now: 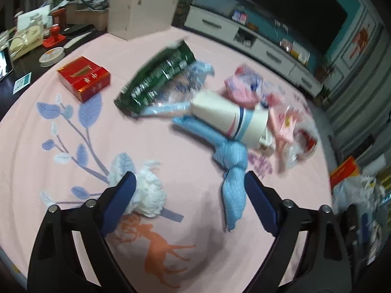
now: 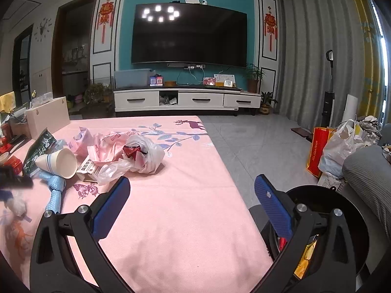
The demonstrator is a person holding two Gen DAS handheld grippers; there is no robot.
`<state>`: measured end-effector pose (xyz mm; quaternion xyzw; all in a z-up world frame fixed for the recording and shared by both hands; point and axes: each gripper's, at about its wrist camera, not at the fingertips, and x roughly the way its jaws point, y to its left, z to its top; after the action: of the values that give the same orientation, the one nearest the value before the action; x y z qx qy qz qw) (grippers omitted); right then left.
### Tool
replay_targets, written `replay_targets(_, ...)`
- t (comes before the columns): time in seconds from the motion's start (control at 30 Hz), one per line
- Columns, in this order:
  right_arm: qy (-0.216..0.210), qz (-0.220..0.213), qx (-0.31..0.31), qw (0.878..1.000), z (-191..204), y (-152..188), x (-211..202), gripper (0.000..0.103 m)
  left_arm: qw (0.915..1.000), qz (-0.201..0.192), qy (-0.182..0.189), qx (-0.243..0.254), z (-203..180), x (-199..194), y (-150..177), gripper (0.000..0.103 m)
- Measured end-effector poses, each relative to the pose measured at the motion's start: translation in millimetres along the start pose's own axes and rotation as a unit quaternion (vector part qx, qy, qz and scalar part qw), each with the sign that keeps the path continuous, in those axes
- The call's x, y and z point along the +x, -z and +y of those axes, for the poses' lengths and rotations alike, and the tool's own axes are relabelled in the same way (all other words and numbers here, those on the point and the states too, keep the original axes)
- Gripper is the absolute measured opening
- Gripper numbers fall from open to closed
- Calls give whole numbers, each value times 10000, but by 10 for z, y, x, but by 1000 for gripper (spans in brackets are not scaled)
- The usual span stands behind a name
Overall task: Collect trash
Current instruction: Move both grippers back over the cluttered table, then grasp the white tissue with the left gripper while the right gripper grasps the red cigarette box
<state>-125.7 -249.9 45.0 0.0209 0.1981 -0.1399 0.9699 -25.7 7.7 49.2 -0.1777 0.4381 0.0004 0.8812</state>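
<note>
Trash lies on a pink tablecloth [image 1: 195,219]. My left gripper [image 1: 190,183] is open just above the cloth. A crumpled white tissue [image 1: 149,193] sits against its left finger and a knotted blue cloth [image 1: 232,171] lies by its right finger. Beyond are a tipped paper cup [image 1: 229,117], a green snack bag [image 1: 161,75], pink wrappers [image 1: 242,88] and clear plastic bags [image 1: 303,141]. My right gripper [image 2: 193,190] is open and empty over the table's right edge, above a black bin [image 2: 342,219]. The cup [image 2: 58,163] and plastic bag [image 2: 144,153] lie to its left.
A red box [image 1: 84,78] and a pale wooden box [image 1: 141,17] stand at the table's far left, with clutter behind. To the right of the table are a red paper bag [image 2: 317,151], a white plastic bag [image 2: 342,149] and a grey sofa arm [image 2: 369,178].
</note>
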Motion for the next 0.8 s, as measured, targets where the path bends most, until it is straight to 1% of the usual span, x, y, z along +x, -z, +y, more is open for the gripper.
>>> replay_targets(0.07,1,16,48,10000,-10,4,4,99,9998,-158,113,-35,43,-94,-53,89)
replay_targets(0.17,-9,152,150,9998,-44,9,30,99,9997,-223,-119,-29,92,-87,-87,89)
replay_targets(0.2,-23,187,204,9996,-62,8,37,99,9996,-172,-232,-61,120,-46,-89,89)
replay_targets(0.23,-56,234,302,9993,-86,10,42,99,9996,-82,-270,-87,137,0,-83,89)
replay_targets(0.33,-143,367,566,9976,-156,8,73,99,9994,284,-133,-165,165,157,-56,89)
replay_targets(0.37,-154,406,646,9970,-181,9,84,99,9993,308,-173,-158,153,189,-49,88)
replay_targets(0.43,-175,481,762,9958,-221,15,106,99,9992,165,-351,-14,110,184,-42,88)
replay_targets(0.47,-199,519,815,9951,-240,17,119,99,9992,119,-373,72,80,192,-43,88)
replay_targets(0.53,-266,588,904,9938,-264,21,136,99,9993,156,-336,92,62,215,-38,88)
replay_targets(0.63,-284,610,912,9936,-275,27,134,99,9980,124,-568,250,29,255,-18,88)
replay_targets(0.7,-266,589,871,9941,-269,22,125,99,9965,125,-760,337,24,304,-11,85)
replay_targets(0.77,-270,561,829,9946,-266,18,108,99,9951,98,-923,328,53,319,-15,79)
replay_targets(0.8,-281,555,812,9948,-261,15,107,99,9949,93,-964,284,79,322,-17,73)
